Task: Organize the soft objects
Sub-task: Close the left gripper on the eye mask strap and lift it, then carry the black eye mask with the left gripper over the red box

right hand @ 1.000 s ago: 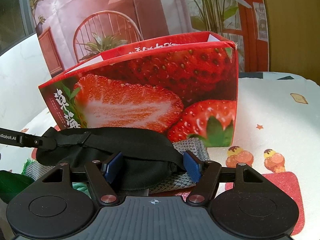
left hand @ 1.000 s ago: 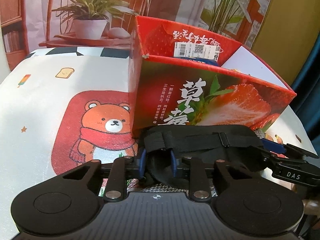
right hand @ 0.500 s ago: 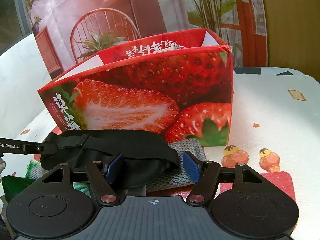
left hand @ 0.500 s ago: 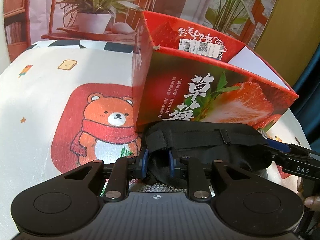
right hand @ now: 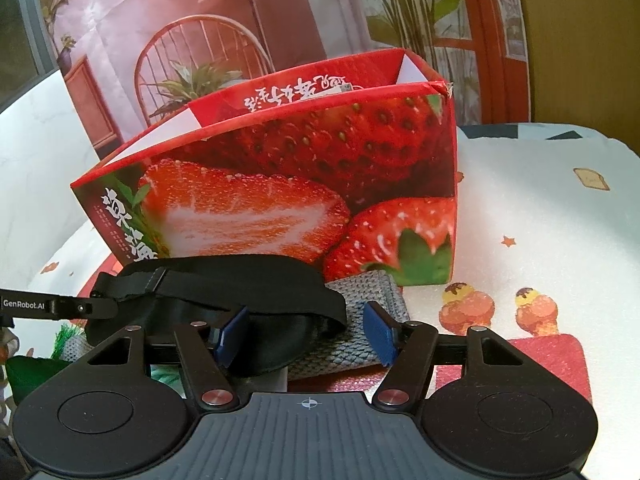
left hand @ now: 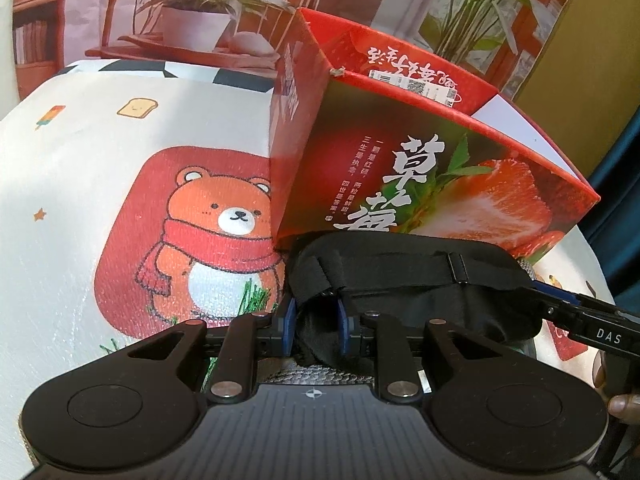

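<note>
A black sleep mask [left hand: 420, 280] with a strap lies on a grey knitted piece [right hand: 360, 344], right in front of the open red strawberry box [left hand: 440, 168]. My left gripper [left hand: 316, 320] is shut on the mask's left end, with bunched fabric pinched between its blue pads. My right gripper [right hand: 306, 330] stands open around the mask's [right hand: 240, 280] other end. Its right pad is clear of the fabric, over the grey knit. In the right wrist view, the left gripper's finger [right hand: 60, 306] reaches in from the left, and the box [right hand: 300, 184] rises just behind the mask.
The table wears a white cloth with a bear print [left hand: 208, 232] and dessert prints [right hand: 468, 304]. A green soft thing [right hand: 28, 368] lies at the near left. A printed backdrop of plants and a chair hangs behind the table. A person's fingertip [left hand: 624, 404] shows at the right edge.
The left wrist view has rolled slightly and the box looms a little larger. Both grippers keep their places on the mask. Nothing was taken or let go.
</note>
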### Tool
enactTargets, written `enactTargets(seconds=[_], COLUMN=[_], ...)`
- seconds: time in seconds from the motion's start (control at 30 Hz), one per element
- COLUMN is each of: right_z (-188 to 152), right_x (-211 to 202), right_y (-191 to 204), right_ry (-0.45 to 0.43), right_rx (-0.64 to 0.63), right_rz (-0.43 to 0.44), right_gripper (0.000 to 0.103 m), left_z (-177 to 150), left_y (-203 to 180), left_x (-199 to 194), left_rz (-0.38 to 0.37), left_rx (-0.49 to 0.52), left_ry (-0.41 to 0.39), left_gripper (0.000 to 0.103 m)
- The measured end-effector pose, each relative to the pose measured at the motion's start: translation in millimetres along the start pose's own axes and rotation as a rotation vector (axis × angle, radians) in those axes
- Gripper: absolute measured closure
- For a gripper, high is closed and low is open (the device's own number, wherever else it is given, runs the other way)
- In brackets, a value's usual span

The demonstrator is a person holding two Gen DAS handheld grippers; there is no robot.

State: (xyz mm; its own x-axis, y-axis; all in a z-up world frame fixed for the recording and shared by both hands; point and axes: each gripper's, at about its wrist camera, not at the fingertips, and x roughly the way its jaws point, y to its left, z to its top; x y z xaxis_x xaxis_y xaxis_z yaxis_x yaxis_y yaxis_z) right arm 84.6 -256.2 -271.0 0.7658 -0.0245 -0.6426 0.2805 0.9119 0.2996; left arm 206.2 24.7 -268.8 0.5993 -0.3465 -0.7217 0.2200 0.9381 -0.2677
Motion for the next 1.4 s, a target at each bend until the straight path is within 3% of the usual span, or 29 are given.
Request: enactTargets(seconds=[0.2, 0.3, 0.43, 0.5, 0.7, 1.03, 1.4], right_z=[2.9, 6.3, 13.9, 18.0, 27.7, 38.4, 94.3], right_x=[1.1, -1.4, -11.1, -18.0, -30.9, -52.2, -83.9], right_y=[5.7, 8.1, 7.4, 6.5, 10.9, 23.5, 37.9], right_ry=[0.008, -0.008, -0.050, -0.076, -0.107, -0.167, -0.274], right_rx=[0.009, 0.015, 0.017, 0.021, 0.016, -0.021, -0.099], right_rz=[0.036, 0.042, 0.024, 0.032, 0.085, 0.125, 0.200], right_gripper=[0.047, 0.060, 0.084, 0.090, 0.091, 0.093, 0.093], left_z=[-1.6, -1.2, 1.3, 2.7, 6.2, 15.9, 57.2], left_y=[-0.3, 0.5, -2.2, -4.8, -12.6, -17.8, -36.1], left_x=[0.3, -0.8, -8.3, -15.5, -34.1, -70.4, -127.6], left_rz=[0.001, -0.001, 0.000, 0.003, 0.001, -0.003, -0.012], left_rx=[-0.003, -0.004, 0.015, 0.029, 0.061, 0.066, 0.131], left_ry=[-0.005, -0.006, -0.020, -0.043, -0.099, -0.204, -0.385], left_gripper=[0.080, 0.080, 0.082, 0.086, 0.092, 0.094, 0.094])
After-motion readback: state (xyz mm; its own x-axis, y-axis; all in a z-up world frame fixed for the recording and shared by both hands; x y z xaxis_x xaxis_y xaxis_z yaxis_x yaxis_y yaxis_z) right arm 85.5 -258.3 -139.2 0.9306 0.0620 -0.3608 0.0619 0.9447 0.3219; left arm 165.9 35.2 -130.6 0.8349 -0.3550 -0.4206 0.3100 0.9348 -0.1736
